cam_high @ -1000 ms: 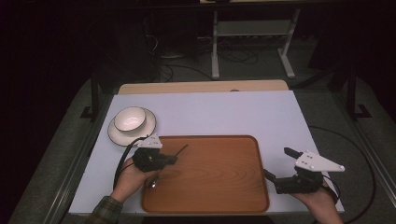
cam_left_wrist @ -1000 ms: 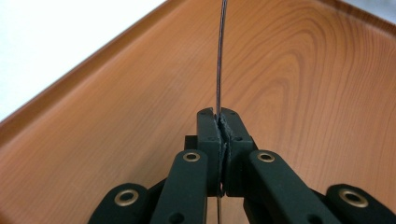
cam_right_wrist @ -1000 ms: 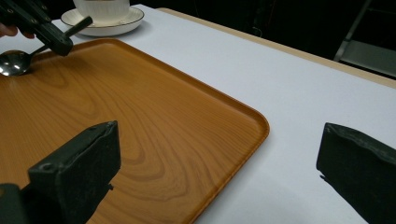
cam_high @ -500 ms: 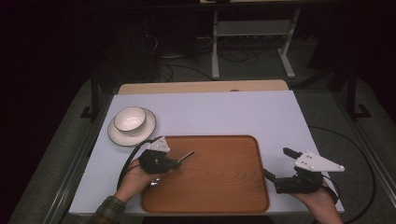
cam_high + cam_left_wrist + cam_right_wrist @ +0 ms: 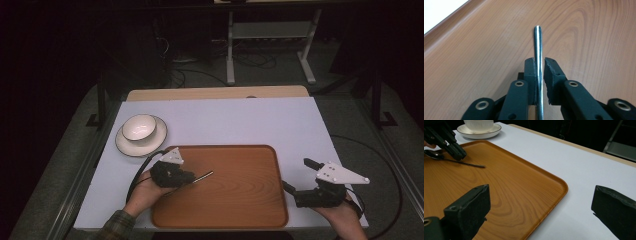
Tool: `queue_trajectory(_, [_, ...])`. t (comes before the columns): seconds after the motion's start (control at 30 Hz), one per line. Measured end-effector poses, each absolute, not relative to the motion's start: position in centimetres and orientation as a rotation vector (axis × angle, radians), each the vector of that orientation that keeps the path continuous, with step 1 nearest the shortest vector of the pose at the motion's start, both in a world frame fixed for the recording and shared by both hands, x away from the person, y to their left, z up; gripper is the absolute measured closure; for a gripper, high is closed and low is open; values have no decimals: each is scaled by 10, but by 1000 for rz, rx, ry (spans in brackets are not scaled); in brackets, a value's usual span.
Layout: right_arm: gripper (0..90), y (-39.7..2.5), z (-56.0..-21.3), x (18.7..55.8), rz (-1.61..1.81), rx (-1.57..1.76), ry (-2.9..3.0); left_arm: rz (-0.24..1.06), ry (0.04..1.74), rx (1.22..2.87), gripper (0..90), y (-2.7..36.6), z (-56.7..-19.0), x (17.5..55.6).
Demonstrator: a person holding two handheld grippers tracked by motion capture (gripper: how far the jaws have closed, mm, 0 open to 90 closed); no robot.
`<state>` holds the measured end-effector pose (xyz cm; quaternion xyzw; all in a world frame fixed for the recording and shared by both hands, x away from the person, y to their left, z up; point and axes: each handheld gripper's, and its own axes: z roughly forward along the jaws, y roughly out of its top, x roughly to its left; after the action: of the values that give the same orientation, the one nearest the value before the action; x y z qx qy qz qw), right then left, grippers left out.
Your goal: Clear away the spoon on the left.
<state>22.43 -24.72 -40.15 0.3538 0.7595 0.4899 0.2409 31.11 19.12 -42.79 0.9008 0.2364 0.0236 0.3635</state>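
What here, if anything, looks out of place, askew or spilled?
Nothing stands out. The left gripper holds a spoon over the wooden tray; the bowl sits upright on its saucer.

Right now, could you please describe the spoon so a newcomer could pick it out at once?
Find the wooden tray on the white table. Over its left part, the left gripper clamps a slim metal spoon. It is the only shiny utensil; the bowl and saucer sit off the tray.

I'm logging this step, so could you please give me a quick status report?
Left tool shut on spoon, over the wooden tray. Right tool open, empty, at tray's right edge. Bowl on saucer, apart. Nothing in the way.
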Motion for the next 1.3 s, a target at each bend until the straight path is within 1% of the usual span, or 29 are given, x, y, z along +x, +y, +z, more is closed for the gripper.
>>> queue_trajectory(0.03, [16, -247, -401, 224, 1340, 969, 2077, 67, 611, 2315, 782, 192, -427, 311])
queue_trajectory(0.13, [16, -247, -401, 225, 1340, 969, 2077, 82, 615, 2301, 713, 193, -426, 311])
queue_trajectory(0.17, [16, -247, -401, 225, 1339, 968, 2077, 100, 624, 2292, 680, 193, -426, 311])
queue_trajectory(0.2, [16, -247, -401, 225, 1340, 967, 2078, 108, 631, 2287, 628, 194, -425, 311])
queue_trajectory(0.33, [16, -247, -401, 225, 1339, 966, 2078, 112, 644, 2232, 460, 197, -422, 310])
queue_trajectory(0.53, [16, -248, -401, 224, 1343, 968, 2077, 153, 650, 2162, 272, 203, -414, 306])
queue_trajectory(0.63, [16, -249, -401, 224, 1343, 970, 2073, 174, 647, 2134, 208, 206, -411, 304])
queue_trajectory(0.77, [16, -249, -400, 224, 1342, 969, 2072, 206, 644, 2088, 167, 213, -404, 300])
queue_trajectory(1.17, [15, -251, -399, 224, 1348, 974, 2062, 319, 707, 1958, 160, 256, -382, 282])
queue_trajectory(1.3, [15, -251, -399, 224, 1352, 975, 2062, 337, 723, 1941, 136, 268, -381, 276])
